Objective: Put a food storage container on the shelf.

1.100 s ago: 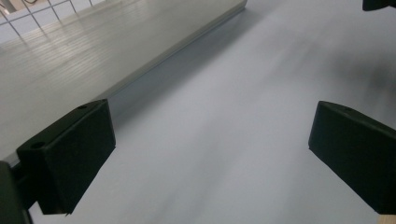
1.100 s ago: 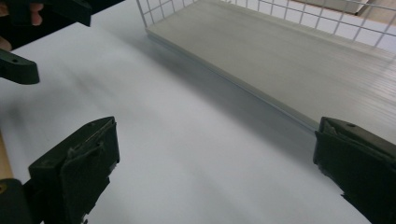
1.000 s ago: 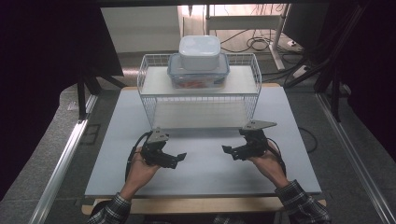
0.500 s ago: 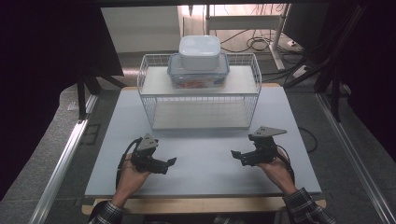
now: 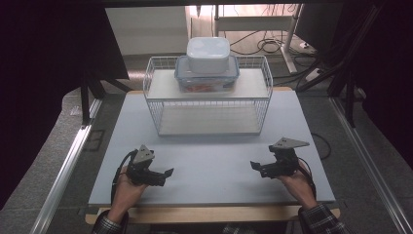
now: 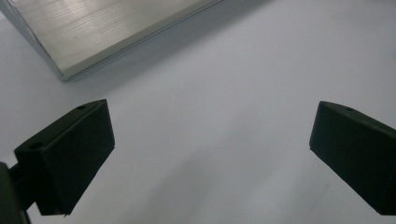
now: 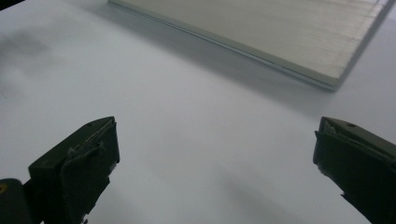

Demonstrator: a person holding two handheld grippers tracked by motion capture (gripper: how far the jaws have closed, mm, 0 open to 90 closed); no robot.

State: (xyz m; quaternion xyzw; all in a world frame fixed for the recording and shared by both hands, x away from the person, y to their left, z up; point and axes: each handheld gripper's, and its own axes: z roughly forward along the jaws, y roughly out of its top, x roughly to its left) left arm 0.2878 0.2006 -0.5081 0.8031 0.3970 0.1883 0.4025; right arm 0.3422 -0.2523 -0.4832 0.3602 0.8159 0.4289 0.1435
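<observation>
- Pale grey rectangular table (image 5: 204, 161), dark surround.
- Far centre: white wire rack (image 5: 208, 100) bearing blue-rimmed clear plastic box (image 5: 207, 78), white lidded tub (image 5: 208, 53) stacked on top.
- Near left: left black two-jaw gripper (image 5: 168, 173), jaws spread wide, empty.
- Near right: right black two-jaw gripper (image 5: 254, 166), likewise gaping, empty.

Lab — cables (image 5: 265, 45), aluminium frame rails (image 5: 63, 170)

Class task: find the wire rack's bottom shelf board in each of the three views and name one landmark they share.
High view: bottom shelf board sits centre, inside the wire rack, beyond both grippers.
Left gripper view: board at top left, corner toward the camera.
Right gripper view: board across the top right.
Shared landmark: the pale table.
</observation>
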